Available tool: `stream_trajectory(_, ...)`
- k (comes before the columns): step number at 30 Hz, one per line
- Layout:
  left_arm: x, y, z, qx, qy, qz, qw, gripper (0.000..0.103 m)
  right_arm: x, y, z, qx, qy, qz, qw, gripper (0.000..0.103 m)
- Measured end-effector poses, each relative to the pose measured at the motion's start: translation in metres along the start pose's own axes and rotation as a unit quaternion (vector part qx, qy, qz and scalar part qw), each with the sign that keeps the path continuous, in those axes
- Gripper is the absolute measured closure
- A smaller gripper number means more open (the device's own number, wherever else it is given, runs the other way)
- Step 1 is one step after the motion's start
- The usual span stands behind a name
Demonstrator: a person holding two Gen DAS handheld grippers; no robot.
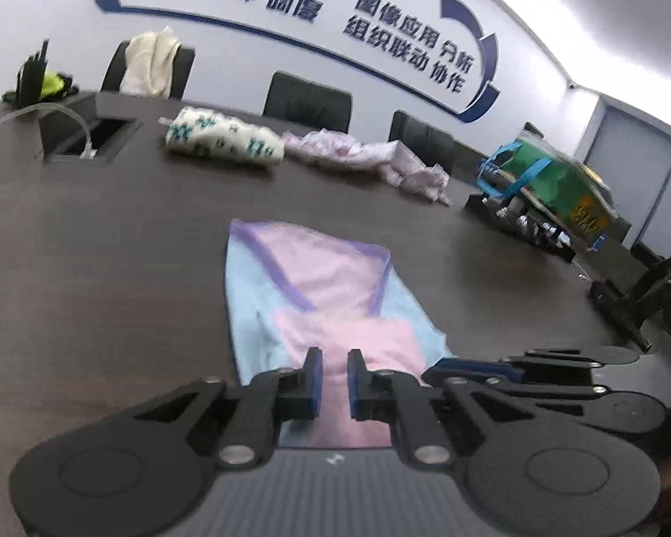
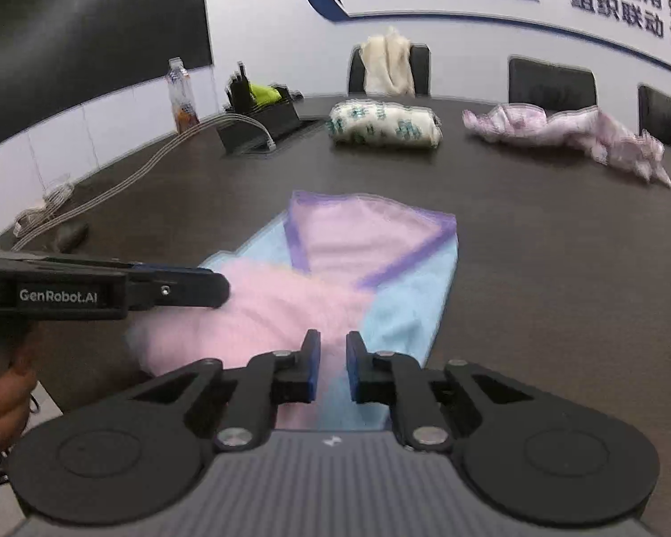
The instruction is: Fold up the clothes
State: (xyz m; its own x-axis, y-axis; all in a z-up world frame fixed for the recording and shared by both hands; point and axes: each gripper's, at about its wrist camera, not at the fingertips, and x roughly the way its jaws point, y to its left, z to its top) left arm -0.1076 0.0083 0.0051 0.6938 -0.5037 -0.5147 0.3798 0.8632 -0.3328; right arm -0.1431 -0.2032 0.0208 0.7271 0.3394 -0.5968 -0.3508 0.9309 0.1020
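A light blue and pink garment with purple trim lies flat on the dark wooden table, its near end bunched up. In the left wrist view my left gripper stands over that near end, its jaws close together with pink fabric between the pads. It enters the right wrist view from the left, where the left gripper has its tip in the pink fabric. My right gripper pinches the near edge where pink meets blue. From the side, the right gripper shows its jaws together at the garment's near right corner.
At the far side lie a rolled white cloth with green print and a crumpled pale pink garment. A green bag is at the right, a bottle and cables at the left. Black chairs line the wall.
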Motion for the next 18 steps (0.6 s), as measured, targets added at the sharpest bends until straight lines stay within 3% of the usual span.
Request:
stream_trajectory(9, 0.002, 0.009, 0.003, -0.020, 0.006, -0.002, 0.9998, 0.096, 0.004, 0.001, 0.002, -0.004, 0.005, -0.009, 1.000, 0.092)
stream_trajectory(12, -0.003, 0.020, 0.028, -0.041, -0.001, 0.010, 0.9991, 0.083, -0.004, -0.006, 0.014, 0.005, -0.008, -0.008, 1.000, 0.091)
stream_trajectory(15, 0.004, 0.027, 0.061, -0.040, 0.004, 0.053, 0.9977, 0.082, -0.009, -0.027, 0.038, 0.004, -0.034, -0.031, 0.999, 0.079)
stream_trajectory(16, 0.011, 0.030, 0.073, -0.040, 0.014, 0.063, 0.9971, 0.079, -0.009, -0.034, 0.046, 0.003, -0.040, -0.042, 0.998, 0.071)
stream_trajectory(18, 0.027, 0.036, 0.097, -0.039, 0.036, 0.079, 0.9955, 0.069, 0.001, -0.051, 0.064, 0.005, -0.033, -0.066, 0.997, 0.069)
